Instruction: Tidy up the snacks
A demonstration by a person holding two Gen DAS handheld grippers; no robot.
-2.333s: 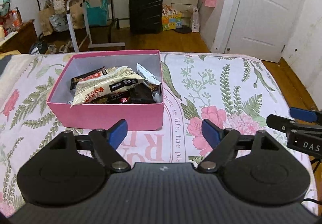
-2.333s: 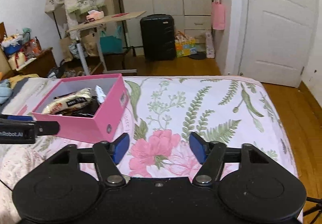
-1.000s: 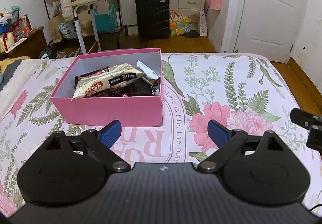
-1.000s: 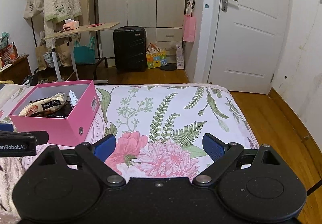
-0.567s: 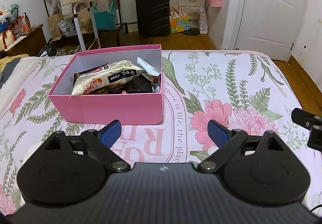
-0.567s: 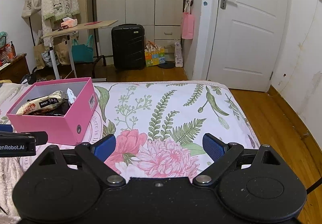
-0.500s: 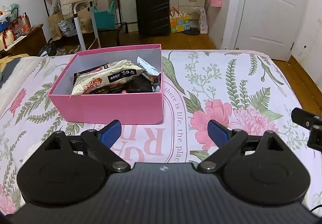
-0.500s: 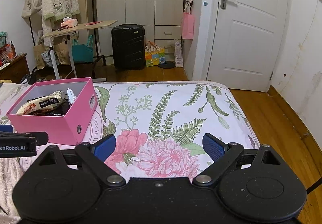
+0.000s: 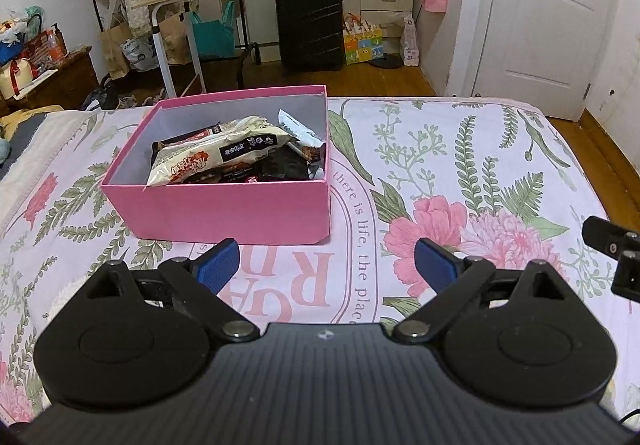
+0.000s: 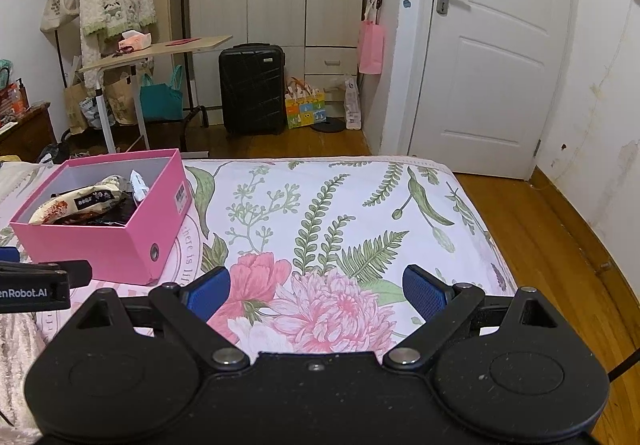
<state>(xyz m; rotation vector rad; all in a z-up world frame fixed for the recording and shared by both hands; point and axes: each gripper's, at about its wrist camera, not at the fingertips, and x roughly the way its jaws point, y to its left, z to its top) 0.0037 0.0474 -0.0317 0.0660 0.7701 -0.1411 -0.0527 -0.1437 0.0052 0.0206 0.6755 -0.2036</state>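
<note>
Left gripper (image 9: pixel 326 265) is wide apart and holding nothing, hovering over the bed (image 9: pixel 460 165) just in front of the pink box (image 9: pixel 224 211). All the snacks (image 9: pixel 216 159) I can see are piled loose inside that box, a pale bag on top of darker packs. Right gripper (image 10: pixel 316 291) sits further right over the flower print, spread apart and empty too. My guess is we're basically done, so I'd only nudge the pile flatter, going in from above so the box doesn't slide.
</note>
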